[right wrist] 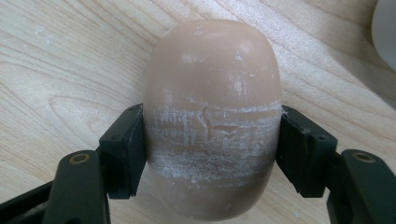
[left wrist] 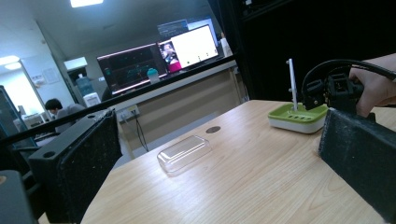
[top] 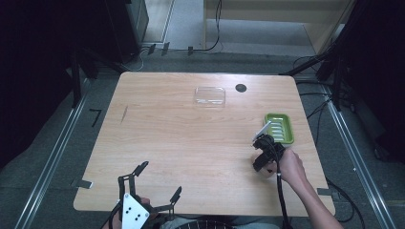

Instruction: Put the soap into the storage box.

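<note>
Two grippers on the high view: right gripper [top: 264, 153] low over the table [top: 191, 143] just beside the green tray [top: 280, 128], left gripper [top: 158, 179] spread wide and empty at the near edge, well apart. On the left gripper view, both jaws far apart with nothing between, clear lid [left wrist: 183, 153] ahead, tray far right. On the right gripper view, jaws pressed on both flanks of the tan soap bar [right wrist: 212, 112], long axis pointing away along the jaws, so clearly nearer the right hand.

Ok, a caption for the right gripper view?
Right gripper shut on a scuffed tan soap bar over the wooden table.
</note>
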`<state>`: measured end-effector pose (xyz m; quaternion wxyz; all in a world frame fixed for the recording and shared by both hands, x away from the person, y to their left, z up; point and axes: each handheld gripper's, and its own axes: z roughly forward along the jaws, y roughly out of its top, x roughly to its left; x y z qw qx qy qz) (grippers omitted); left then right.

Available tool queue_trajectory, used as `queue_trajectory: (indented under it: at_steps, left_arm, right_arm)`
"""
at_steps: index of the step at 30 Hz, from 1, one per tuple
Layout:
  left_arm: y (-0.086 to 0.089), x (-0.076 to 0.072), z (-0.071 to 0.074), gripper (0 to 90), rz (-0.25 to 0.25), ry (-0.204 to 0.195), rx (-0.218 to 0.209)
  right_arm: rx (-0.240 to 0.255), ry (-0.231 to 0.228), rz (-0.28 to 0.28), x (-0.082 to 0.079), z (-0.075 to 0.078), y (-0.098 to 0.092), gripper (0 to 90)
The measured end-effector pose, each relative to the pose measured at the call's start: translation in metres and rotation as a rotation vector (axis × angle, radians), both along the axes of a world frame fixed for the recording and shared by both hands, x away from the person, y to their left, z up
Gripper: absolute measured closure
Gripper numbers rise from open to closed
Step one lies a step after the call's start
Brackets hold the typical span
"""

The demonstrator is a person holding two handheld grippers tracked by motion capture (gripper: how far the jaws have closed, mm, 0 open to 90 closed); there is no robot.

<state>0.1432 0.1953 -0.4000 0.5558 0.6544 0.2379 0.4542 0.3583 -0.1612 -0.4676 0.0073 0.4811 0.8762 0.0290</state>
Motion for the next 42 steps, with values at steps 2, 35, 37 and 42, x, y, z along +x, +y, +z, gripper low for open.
queue_trajectory:
  at_steps: [2,35,37,42]
  left_arm:
    - [0.000,0.000,0.000,0.0,0.000,0.000,0.001]
    - [-0.001,0.001,0.000,0.0,-0.008,0.001,0.004]
    - [-0.001,0.001,0.000,0.0,-0.007,0.002,0.004]
    - [-0.001,0.001,0.000,0.0,-0.008,0.001,0.004]
  right_arm:
    - [0.001,-0.004,0.006,0.000,0.000,0.000,33.4]
    - [-0.030,-0.009,0.035,-0.001,0.014,-0.013,33.7]
    - [-0.037,-0.007,0.036,-0.001,0.015,-0.014,33.7]
    - [-0.037,-0.007,0.035,-0.002,0.018,-0.018,33.7]
